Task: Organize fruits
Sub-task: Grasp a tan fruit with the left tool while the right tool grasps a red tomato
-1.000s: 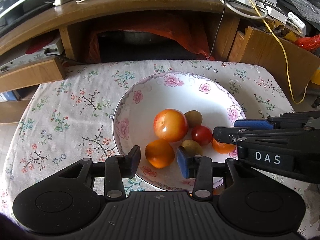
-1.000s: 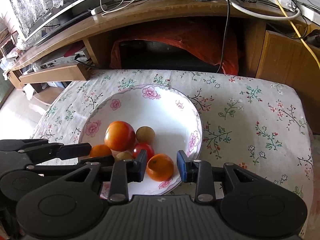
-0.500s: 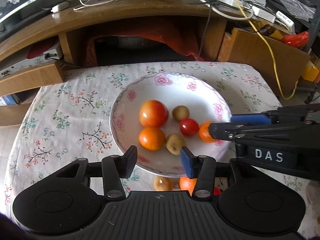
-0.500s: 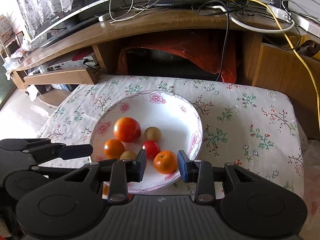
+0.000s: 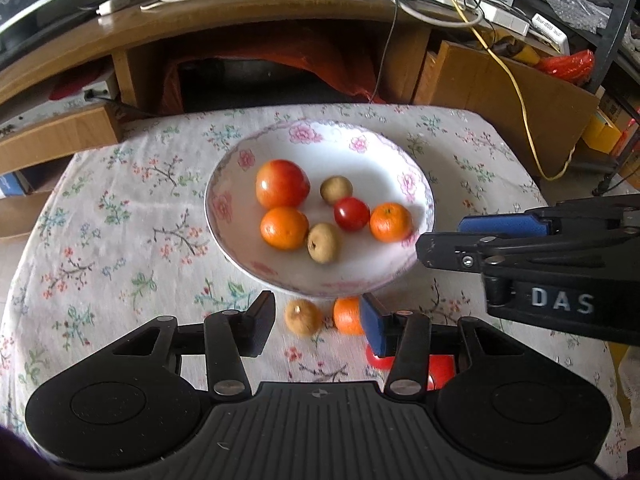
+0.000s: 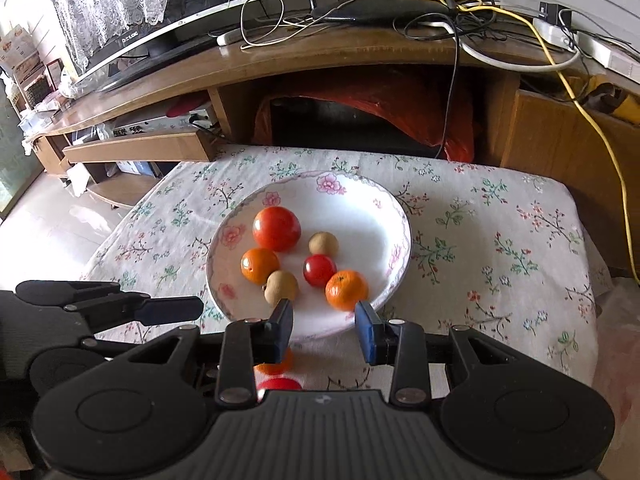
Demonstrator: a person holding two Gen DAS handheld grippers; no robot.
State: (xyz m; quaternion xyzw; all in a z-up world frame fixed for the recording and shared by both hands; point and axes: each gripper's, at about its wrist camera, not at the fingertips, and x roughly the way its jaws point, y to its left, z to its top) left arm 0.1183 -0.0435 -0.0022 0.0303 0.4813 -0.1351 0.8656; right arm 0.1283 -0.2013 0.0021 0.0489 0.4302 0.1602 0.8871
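Note:
A white flowered bowl [image 5: 306, 134] [image 6: 330, 182] on the floral cloth holds a big red-orange fruit [image 5: 282, 184], two oranges [image 5: 284, 228] [image 5: 390, 222], a small red tomato [image 5: 351, 214] and two brown fruits [image 5: 336, 190] [image 5: 323, 242]. On the cloth in front of the bowl lie a brown fruit [image 5: 303, 317], an orange [image 5: 347, 315] and a red fruit [image 5: 440, 368], half hidden. My left gripper [image 5: 318, 322] hangs open above these, holding nothing. My right gripper [image 6: 324, 322] is open and holds nothing at the bowl's near rim, just short of the nearest orange [image 6: 346, 290].
The floral cloth [image 6: 480, 240] covers a small table. Behind it stands a wooden TV bench [image 6: 360, 60] with cables, a power strip and an orange bag in its recess. A yellow cable [image 5: 516, 92] hangs at the right. Both grippers sit side by side at the near edge.
Both grippers have drawn back from the bowl toward the near edge. The oranges seen between their fingers stayed in the bowl. Loose fruits in front of the bowl came into view.

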